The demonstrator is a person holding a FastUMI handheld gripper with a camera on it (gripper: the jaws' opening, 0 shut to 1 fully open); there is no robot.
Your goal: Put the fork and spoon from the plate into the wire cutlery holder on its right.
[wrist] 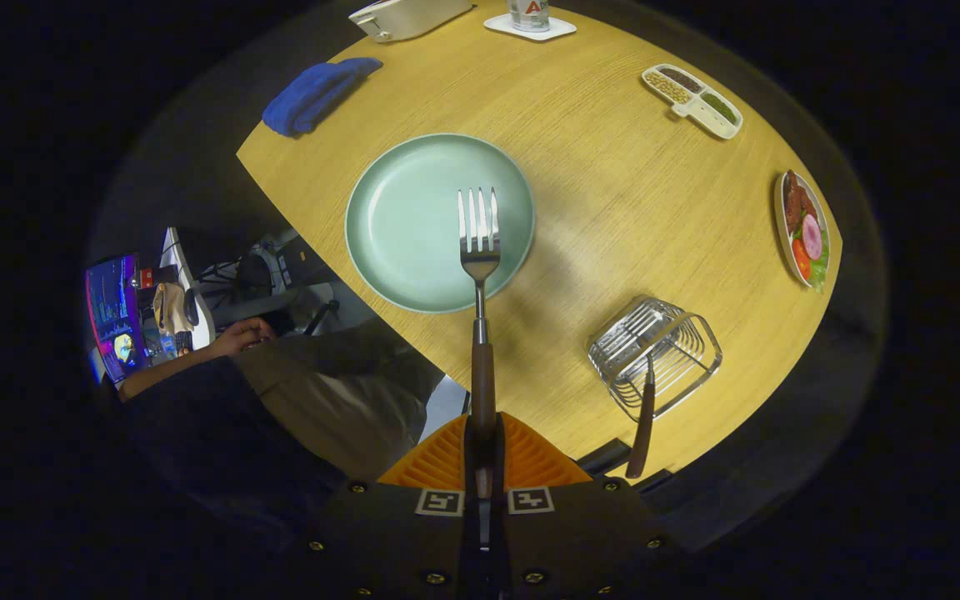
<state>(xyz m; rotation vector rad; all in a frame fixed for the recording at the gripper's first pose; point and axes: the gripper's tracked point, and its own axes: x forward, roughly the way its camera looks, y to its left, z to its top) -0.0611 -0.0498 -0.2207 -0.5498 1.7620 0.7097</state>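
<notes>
The gripper (pixel 481 454) has its ribbed fingers (pixel 438 462) pressed together on the dark wooden handle of the fork (pixel 479 250), whose shiny metal tines point ahead and show over the near-right part of the round, smooth pale-green plate (pixel 401 221). The plate sits near the left edge of the wood-grained round table (pixel 613 200). The wire cutlery holder (pixel 655 354), a basket of thin bright rods, stands close to the table's near edge, right of the plate; a wooden-handled utensil (pixel 640 425) already leans out of it. A folded blue cloth (pixel 313 96) lies towards the far-left edge, a divided tray of grains (pixel 692 100) and a salad dish (pixel 803 229) along the right edge.
</notes>
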